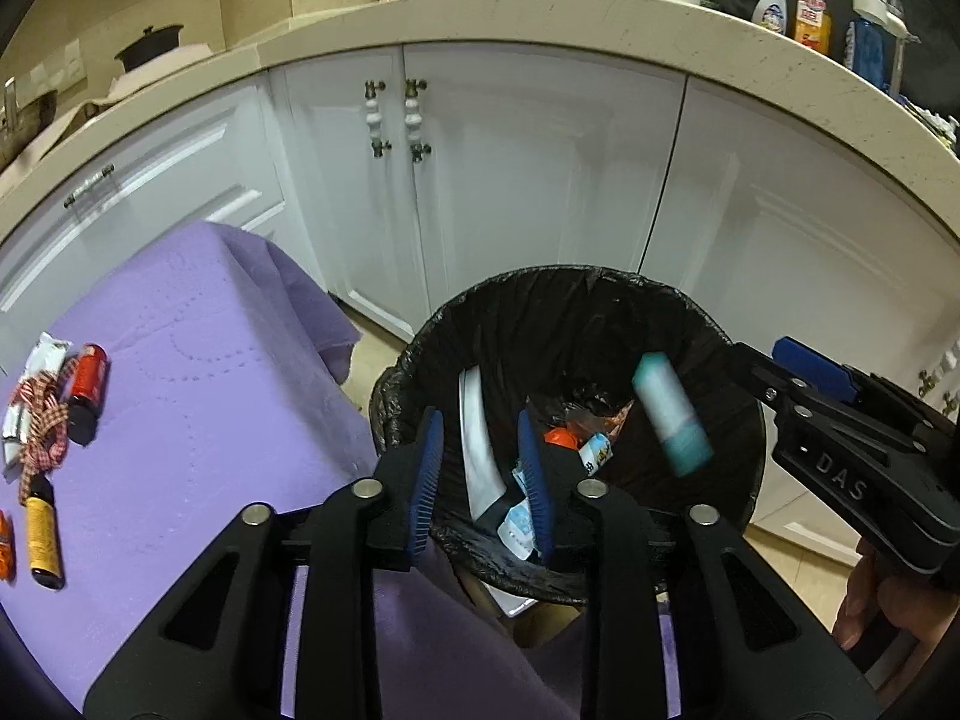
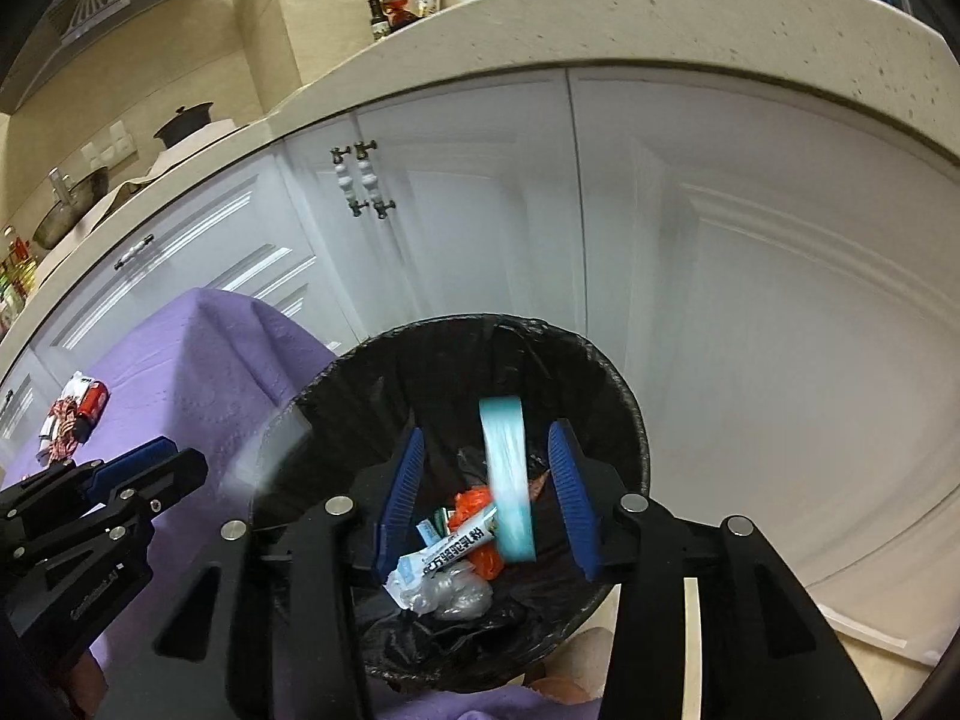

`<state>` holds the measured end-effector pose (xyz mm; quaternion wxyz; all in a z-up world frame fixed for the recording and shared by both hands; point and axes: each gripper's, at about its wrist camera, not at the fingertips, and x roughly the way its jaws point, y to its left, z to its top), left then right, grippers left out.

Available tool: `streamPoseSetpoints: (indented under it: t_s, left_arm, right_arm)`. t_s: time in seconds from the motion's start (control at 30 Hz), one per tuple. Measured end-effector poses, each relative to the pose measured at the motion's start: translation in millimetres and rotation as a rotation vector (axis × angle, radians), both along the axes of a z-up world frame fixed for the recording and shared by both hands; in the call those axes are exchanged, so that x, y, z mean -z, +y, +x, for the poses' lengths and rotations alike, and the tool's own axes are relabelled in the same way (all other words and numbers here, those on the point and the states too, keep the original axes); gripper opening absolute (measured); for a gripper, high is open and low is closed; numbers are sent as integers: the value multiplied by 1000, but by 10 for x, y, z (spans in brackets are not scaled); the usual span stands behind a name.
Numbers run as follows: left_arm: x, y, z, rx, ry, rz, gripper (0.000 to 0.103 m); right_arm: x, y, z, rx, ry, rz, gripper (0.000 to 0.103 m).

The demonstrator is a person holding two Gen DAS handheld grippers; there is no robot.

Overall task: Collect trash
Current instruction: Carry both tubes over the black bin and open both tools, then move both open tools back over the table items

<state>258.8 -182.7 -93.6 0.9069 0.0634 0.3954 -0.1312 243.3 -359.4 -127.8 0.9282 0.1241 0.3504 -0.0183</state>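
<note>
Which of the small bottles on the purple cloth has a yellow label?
The bottle nearest the camera: its label is yellow, while the other bottle, lying farther away beside the wrappers, has a red one.

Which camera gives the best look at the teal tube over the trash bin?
The left wrist view. There the teal tube shows from the side, whole, above the black-lined trash bin, clear of the right hand-held gripper. The right wrist view shows the tube blurred and foreshortened between that gripper's open blue pads, over wrappers.
</note>
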Motion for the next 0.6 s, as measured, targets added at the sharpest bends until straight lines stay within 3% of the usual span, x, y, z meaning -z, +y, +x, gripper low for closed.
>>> streamPoseSetpoints:
  t_s: [0.03,0.1,0.27,0.4,0.6]
  left_arm:
    - [9,8,-1,-4,1,-2,45]
    - [-4,32,-27,-11,-11,-6,51]
    - [-60,82,-84,-13,-23,-14,51]
    - [-155,182,-156,-33,-45,-25,58]
    - [-294,554,-346,-92,-76,-41,61]
  right_arm:
    - [8,-11,-10,2,0,0,44]
    - [13,-23,-29,4,0,2,44]
    - [-9,-15,-72,11,-6,4,47]
    - [-83,41,-97,4,-22,-2,53]
    - [-208,293,-109,-42,-46,0,59]
